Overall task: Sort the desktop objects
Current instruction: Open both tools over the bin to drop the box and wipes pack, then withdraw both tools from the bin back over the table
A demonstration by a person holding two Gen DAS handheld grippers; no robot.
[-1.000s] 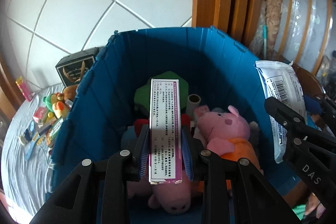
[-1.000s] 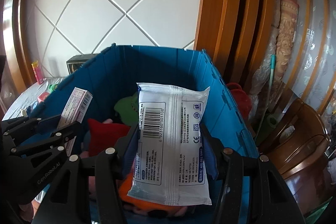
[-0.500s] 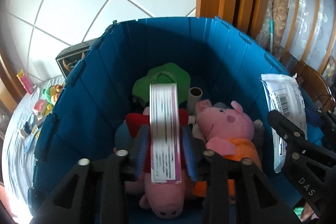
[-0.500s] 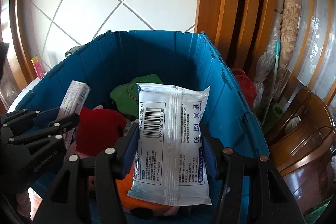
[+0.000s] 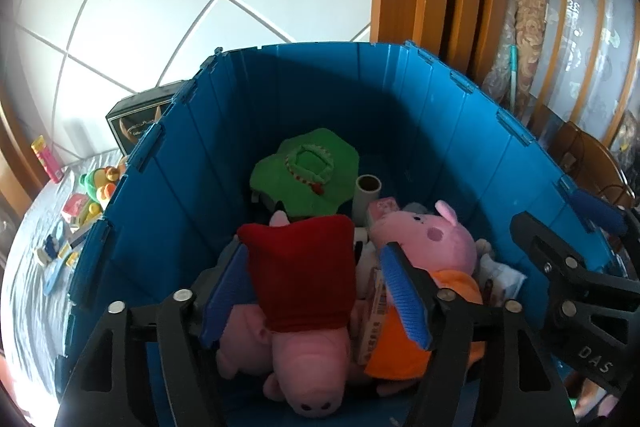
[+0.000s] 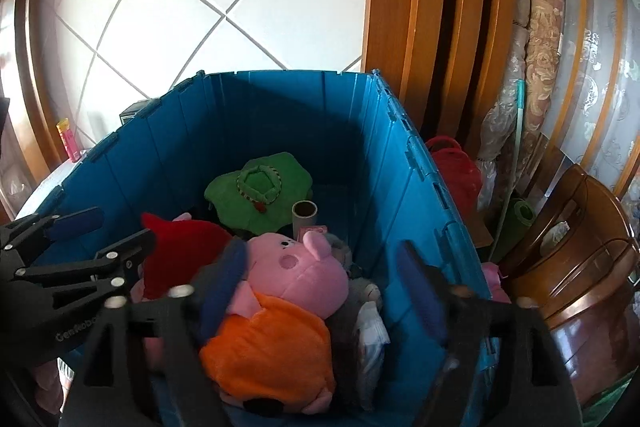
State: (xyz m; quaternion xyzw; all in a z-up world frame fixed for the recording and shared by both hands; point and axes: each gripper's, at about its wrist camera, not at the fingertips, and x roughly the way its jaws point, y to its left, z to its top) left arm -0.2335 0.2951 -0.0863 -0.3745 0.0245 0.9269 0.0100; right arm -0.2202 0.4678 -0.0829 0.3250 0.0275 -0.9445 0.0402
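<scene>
Two empty claws hang over one big blue bin [image 5: 192, 163], which already holds most of the haul and looks to be the sorting target. Inside it, from large to small, lie a pink pig toy in orange [image 6: 280, 311], a second pig toy in red [image 5: 300, 279], a green cloth piece [image 6: 260, 191] toward the far wall, a white wipes packet [image 6: 370, 331] wedged low against the right wall, a slim printed box [image 5: 372, 315] standing between the two pigs, and a cardboard tube [image 6: 304, 215]. The left gripper [image 5: 316, 295] has its jaws spread wide with nothing between them, and the right gripper [image 6: 324, 295] is likewise apart and bare, so both loads appear delivered. Work remains, I judge: on the cloth-covered table [image 5: 28, 267] left of the bin sit a dark box [image 5: 132, 119], some small toys [image 5: 96, 183], a pink and yellow stick [image 5: 46, 159] and scattered little bits. The bin's tall ribbed walls stand close on either side of the claws, so lifting straight up seems the safe exit. Open space lies over the far half of the bin, while wooden furniture [image 6: 568, 251] crowds the right.
</scene>
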